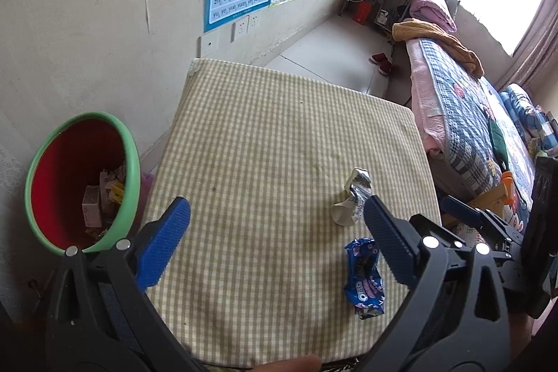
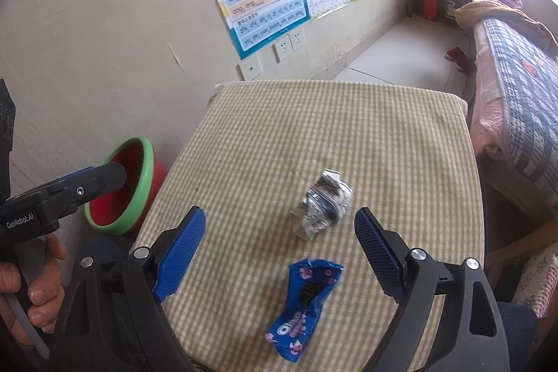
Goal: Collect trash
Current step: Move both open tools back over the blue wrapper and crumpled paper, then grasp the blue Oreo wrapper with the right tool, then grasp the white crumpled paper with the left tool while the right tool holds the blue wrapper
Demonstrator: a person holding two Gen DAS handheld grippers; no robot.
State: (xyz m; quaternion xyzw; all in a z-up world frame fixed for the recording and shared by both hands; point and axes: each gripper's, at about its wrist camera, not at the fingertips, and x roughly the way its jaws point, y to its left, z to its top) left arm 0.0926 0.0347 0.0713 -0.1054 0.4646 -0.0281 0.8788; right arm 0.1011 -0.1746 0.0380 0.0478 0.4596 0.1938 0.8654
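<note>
Red bin [image 1: 75,183] with a green rim is sitting on the floor at the far left, against the wall and just beside the table's left edge – small boxes and paper scraps [image 1: 103,197] are lying in the bottom of it. In the right wrist view the same bin [image 2: 122,187] is showing partly behind the left tool's finger.

Left gripper [image 1: 277,225] is hovering over the near half of the table, jaws standing wide apart, nothing between them. Its left pad [image 1: 164,241] is sitting over the table's left edge next to the bin; its right pad is overlapping the near side of the silver wrapper in that view – contact can't be judged. The person's left hand [image 2: 33,288] is gripping the tool's handle.

Checked tablecloth [image 1: 279,128] is covering the whole table.

Blue Oreo wrapper [image 2: 305,305] is lying flat near the front edge of the table, right of centre. Crumpled silver wrapper [image 2: 322,203] is lying just behind it, apart from it.

Right gripper [image 2: 279,244] is hanging above the two wrappers, jaws spread wide and empty – both wrappers are framed between its pads [image 2: 378,255], neither one touched.

Bed [image 1: 464,135] with a patchwork quilt is standing off the table's right side.
</note>
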